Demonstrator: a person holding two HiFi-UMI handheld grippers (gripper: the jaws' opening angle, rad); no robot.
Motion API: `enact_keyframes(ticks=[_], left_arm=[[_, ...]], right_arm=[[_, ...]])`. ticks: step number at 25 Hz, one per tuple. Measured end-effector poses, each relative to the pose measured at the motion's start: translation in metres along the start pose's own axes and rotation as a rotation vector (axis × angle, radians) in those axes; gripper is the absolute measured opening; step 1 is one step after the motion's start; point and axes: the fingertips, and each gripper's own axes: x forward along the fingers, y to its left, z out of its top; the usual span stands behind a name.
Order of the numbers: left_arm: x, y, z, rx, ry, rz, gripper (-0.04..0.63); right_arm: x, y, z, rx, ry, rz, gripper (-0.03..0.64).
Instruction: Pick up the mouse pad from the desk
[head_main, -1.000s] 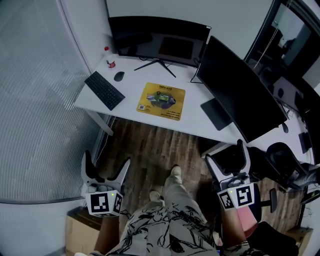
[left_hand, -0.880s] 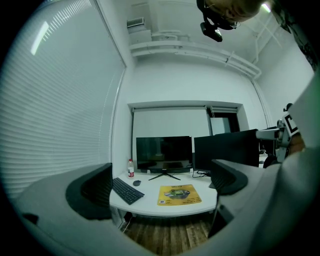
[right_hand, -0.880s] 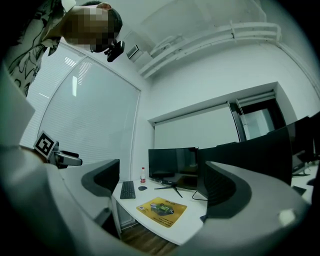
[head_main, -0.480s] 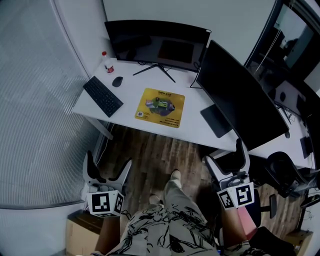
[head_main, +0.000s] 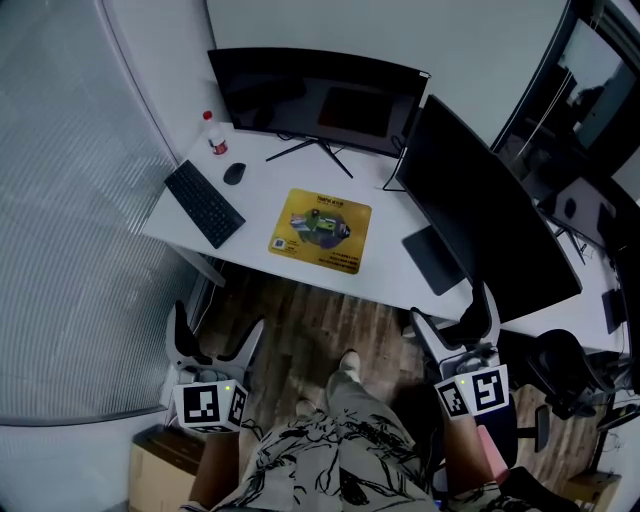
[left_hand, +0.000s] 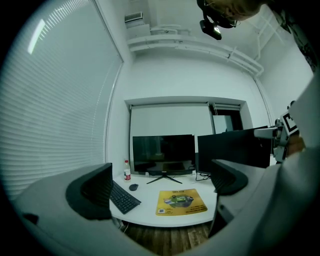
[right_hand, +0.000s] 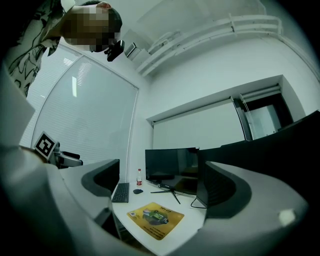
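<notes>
1. The mouse pad (head_main: 320, 231) carries print and a small square code, too small to read in any view.
2. The bottle (head_main: 213, 133) at upper left has a label that cannot be read.
3. The right monitor (head_main: 480, 215) covers the far right part of the counter (head_main: 385, 255).
4. The person (head_main: 330, 465) and a cardboard box (head_main: 155, 465) are cut off by the head view's lower edge.
5. In the left gripper view, the left tongs (left_hand: 161, 184) hide the counter's near right end behind their own body.

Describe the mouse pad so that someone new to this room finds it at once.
Look at the white desk in the corner of the room. In front of the curved monitor, right of the black keyboard, lies the mouse pad. It is the only yellow thing there, flat, with a printed picture.
</notes>
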Motion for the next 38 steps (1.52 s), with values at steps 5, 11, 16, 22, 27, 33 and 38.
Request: enact_keyframes(ticks=[5, 11, 16, 22, 27, 33, 38], left_arm=[[0.024, 0.003, 0.003, 0.003, -0.002, 0.005, 0.601], [0.055, 0.008, 0.007, 0.005, -0.006, 0.012, 0.601], [0.079, 0.009, 0.012, 0.007, -0.008, 0.015, 0.601], [0.101, 0.012, 0.016, 0.007, 0.002, 0.043, 0.601], [0.121, 0.011, 0.018, 0.003, 0.009, 0.068, 0.601], [0.144, 0.001, 0.021, 0.014, 0.02, 0.092, 0.601], [0.163, -0.013, 0.023, 0.029, 0.039, 0.112, 0.601]], right_arm=[[0.023, -0.012, -0.005, 0.002, 0.006, 0.008, 0.523], [0.054, -0.026, -0.003, -0.015, 0.003, 0.015, 0.523], [0.076, -0.04, -0.003, -0.012, 0.002, 0.023, 0.523], [0.103, -0.051, -0.003, -0.005, 0.003, 0.055, 0.523], [0.128, -0.06, -0.007, 0.002, 0.008, 0.087, 0.523], [0.153, -0.076, -0.013, 0.024, 0.008, 0.135, 0.523], [0.168, -0.094, -0.022, 0.057, 0.022, 0.167, 0.523]])
